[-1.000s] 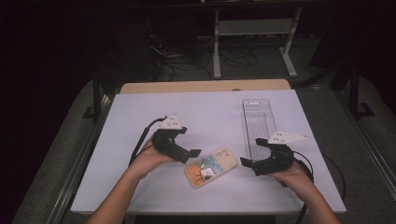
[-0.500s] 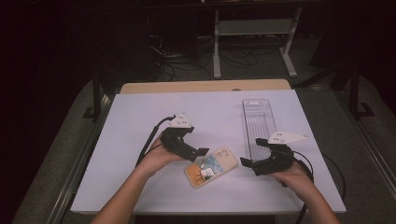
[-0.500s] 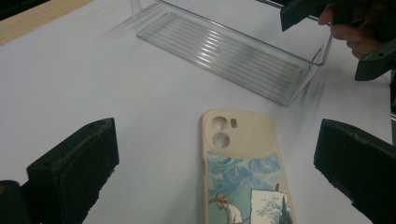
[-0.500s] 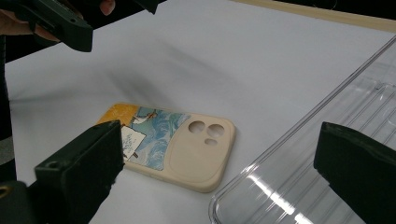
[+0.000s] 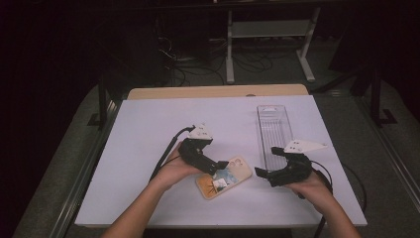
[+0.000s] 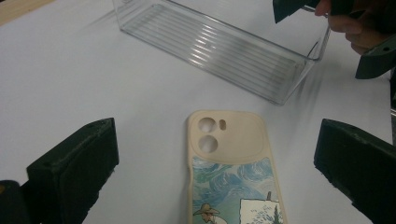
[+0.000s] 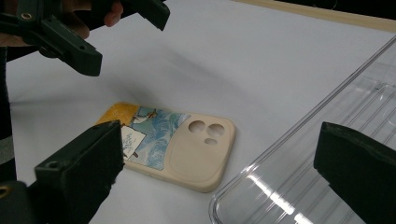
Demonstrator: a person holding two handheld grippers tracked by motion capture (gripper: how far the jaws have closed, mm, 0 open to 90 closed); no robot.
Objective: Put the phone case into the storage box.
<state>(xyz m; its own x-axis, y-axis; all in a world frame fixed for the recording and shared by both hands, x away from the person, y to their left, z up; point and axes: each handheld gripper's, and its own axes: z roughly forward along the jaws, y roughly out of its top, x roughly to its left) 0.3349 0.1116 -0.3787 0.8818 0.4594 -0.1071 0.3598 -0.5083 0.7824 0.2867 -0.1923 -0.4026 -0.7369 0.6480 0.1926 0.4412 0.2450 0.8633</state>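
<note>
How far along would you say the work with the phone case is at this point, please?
Early. Done: nothing visibly; the case lies flat on the table, and the clear tray is empty. In hand: the left claw hangs open over the case, jaws straddling it. The right claw waits open beside it. Left: gripping and, probably, traying it.

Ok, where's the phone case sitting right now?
In the high view the phone case lies flat on the white table, near its front edge, between the left tool and right tool, just left of the clear tray.

A clear ribbed plastic tray (image 5: 274, 130) lies lengthwise on the white table (image 5: 143, 134), a metal stand (image 5: 267, 29) behind
</note>
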